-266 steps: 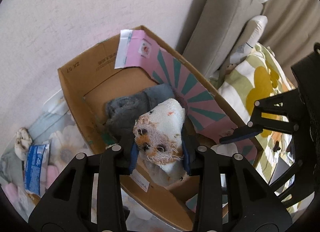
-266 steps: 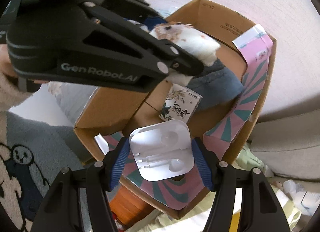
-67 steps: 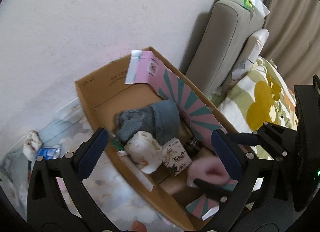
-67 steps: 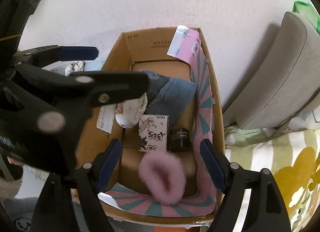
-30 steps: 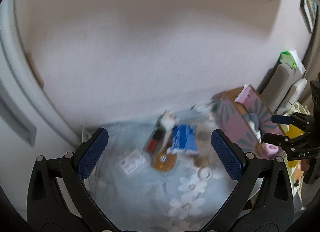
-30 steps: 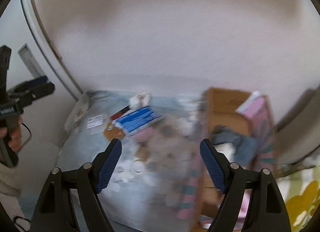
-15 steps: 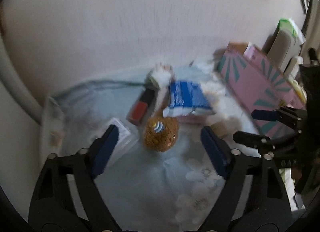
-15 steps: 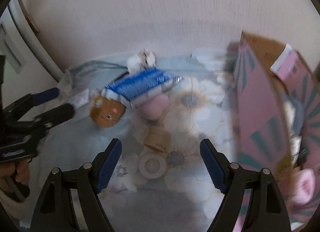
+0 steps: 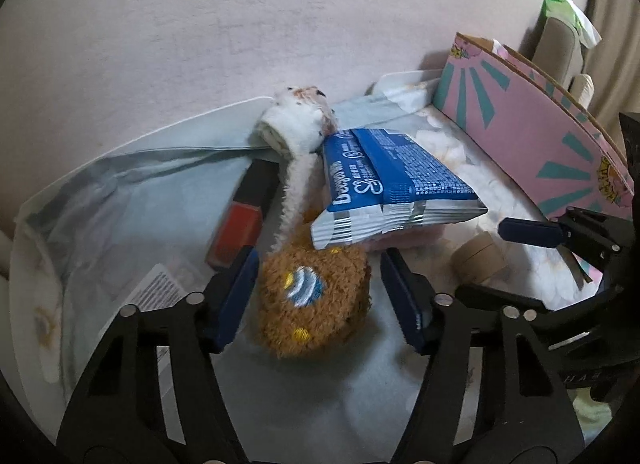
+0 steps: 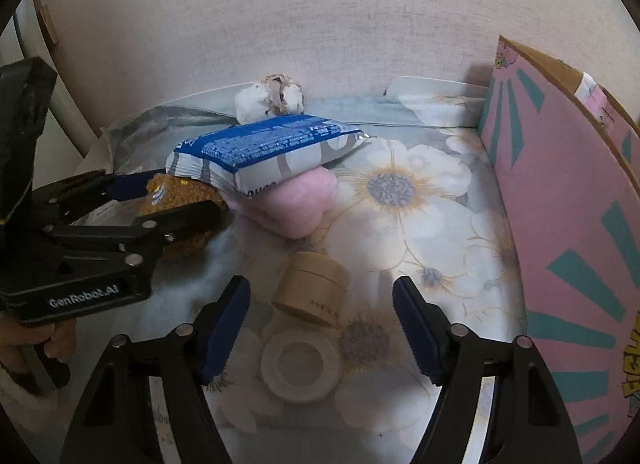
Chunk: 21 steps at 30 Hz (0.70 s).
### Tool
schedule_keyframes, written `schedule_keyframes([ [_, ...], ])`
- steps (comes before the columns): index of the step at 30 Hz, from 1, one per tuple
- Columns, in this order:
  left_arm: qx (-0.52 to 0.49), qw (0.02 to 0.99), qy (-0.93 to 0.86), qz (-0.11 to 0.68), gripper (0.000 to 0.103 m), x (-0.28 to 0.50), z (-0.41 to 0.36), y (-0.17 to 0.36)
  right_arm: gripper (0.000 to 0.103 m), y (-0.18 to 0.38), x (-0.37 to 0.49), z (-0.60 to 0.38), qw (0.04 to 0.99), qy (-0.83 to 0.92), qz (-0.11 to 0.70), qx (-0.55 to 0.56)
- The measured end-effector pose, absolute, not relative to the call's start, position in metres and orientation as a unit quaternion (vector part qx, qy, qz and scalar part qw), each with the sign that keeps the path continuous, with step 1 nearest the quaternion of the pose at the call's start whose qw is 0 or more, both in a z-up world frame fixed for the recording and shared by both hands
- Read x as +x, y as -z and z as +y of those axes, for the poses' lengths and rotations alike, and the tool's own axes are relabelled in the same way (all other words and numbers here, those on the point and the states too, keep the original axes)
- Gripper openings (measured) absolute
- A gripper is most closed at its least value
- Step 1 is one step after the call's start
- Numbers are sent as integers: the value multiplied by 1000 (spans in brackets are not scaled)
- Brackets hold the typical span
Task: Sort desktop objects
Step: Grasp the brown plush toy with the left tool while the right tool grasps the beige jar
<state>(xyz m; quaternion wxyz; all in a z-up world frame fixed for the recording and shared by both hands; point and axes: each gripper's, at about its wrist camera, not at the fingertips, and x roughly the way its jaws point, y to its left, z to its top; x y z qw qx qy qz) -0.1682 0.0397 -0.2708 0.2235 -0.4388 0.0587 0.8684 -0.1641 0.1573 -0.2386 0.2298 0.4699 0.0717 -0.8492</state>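
Note:
My left gripper (image 9: 316,292) is open, its jaws standing either side of a brown fuzzy plush (image 9: 312,300) on the floral cloth; the plush also shows in the right wrist view (image 10: 176,195). A blue snack pack (image 9: 384,183) leans over it and over a pink fluffy item (image 10: 296,203). My right gripper (image 10: 320,304) is open around a tan round jar (image 10: 312,288), with a white tape roll (image 10: 300,364) just below it. The pink and teal cardboard box (image 10: 568,199) stands at the right.
A white rolled sock (image 9: 296,123) lies at the back by the wall. A red and black flat box (image 9: 244,219) and a white label card (image 9: 156,292) lie left of the plush. The table's white rim (image 9: 120,143) curves round the left.
Both grippers have swung away from the box and come down low over the table. My left jaws have narrowed around the brown plush; my right jaws now frame the tan jar.

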Motion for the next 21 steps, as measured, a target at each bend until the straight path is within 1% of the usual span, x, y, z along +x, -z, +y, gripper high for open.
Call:
schedule_keyframes([
  [1, -442, 227, -866, 61, 56, -170, 42, 273, 59, 240, -165, 156, 229, 850, 75, 468],
  [2, -444, 228, -864, 65, 54, -171, 44, 275, 52, 242, -166, 153, 230, 849, 81, 470],
  [3, -444, 226, -864, 71, 50, -173, 46, 277, 43, 244, -167, 151, 230, 848, 83, 471],
  [4, -444, 224, -864, 73, 44, -174, 46, 278, 39, 246, -168, 149, 230, 846, 85, 473],
  [5, -443, 226, -865, 73, 43, -175, 46, 278, 37, 246, -168, 148, 227, 848, 89, 471],
  [7, -445, 231, -863, 62, 37, -177, 43, 278, 37, 245, -169, 148, 226, 848, 87, 471],
  [9, -443, 230, -865, 59, 35, -177, 40, 276, 37, 244, -169, 150, 222, 851, 82, 469],
  [21, -437, 205, -876, 15, 34, -153, 17, 233, 37, 220, -151, 151, 239, 850, 76, 463],
])
